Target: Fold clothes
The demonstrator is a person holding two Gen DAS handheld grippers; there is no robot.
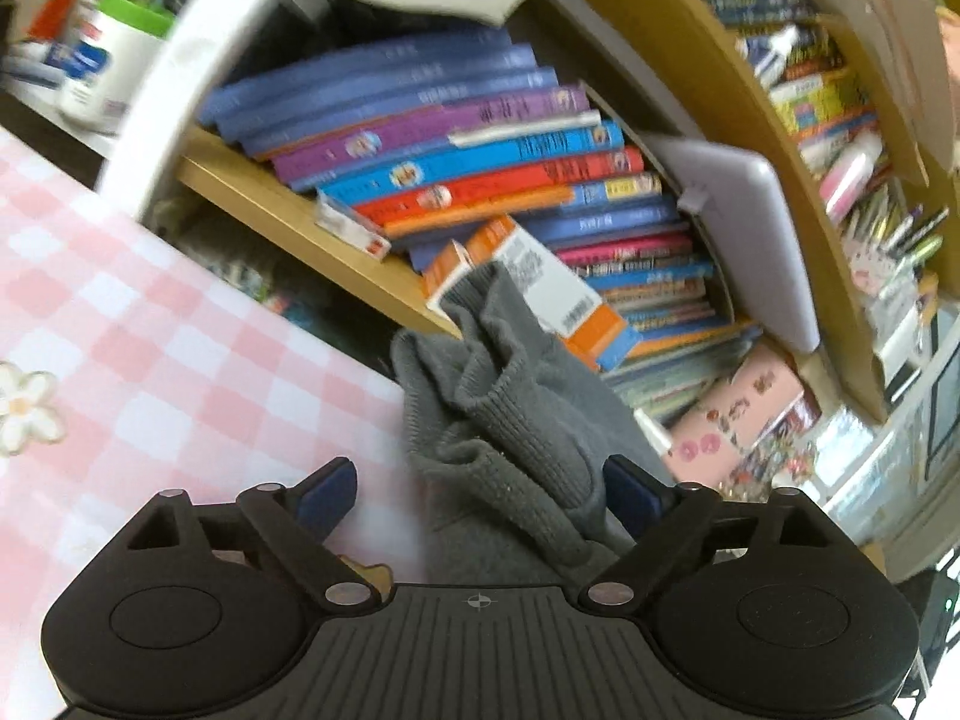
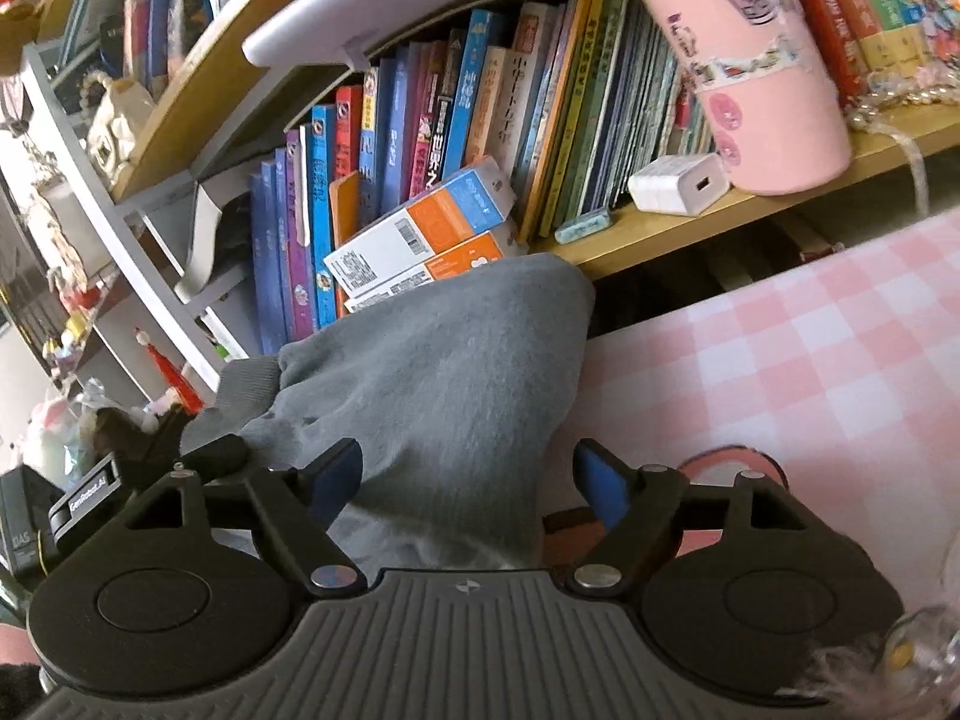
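Observation:
A grey knit garment (image 1: 510, 420) lies bunched at the far edge of the pink-checked tablecloth (image 1: 150, 330), its ribbed cuff reaching up against the bookshelf. My left gripper (image 1: 480, 489) stands open over it; the cloth runs between the blue pads, close to the right one and well clear of the left one. In the right wrist view the same grey garment (image 2: 444, 372) is a smooth mound. My right gripper (image 2: 468, 483) is open astride it, with the cloth against the left pad and a gap before the right pad.
A wooden bookshelf (image 1: 288, 222) packed with books stands right behind the table edge. An orange and white box (image 2: 420, 234) leans on the garment's top. A pink cup (image 2: 762, 78) and a white charger (image 2: 678, 183) sit on the shelf (image 2: 720, 222). Checked cloth (image 2: 780, 360) spreads to the right.

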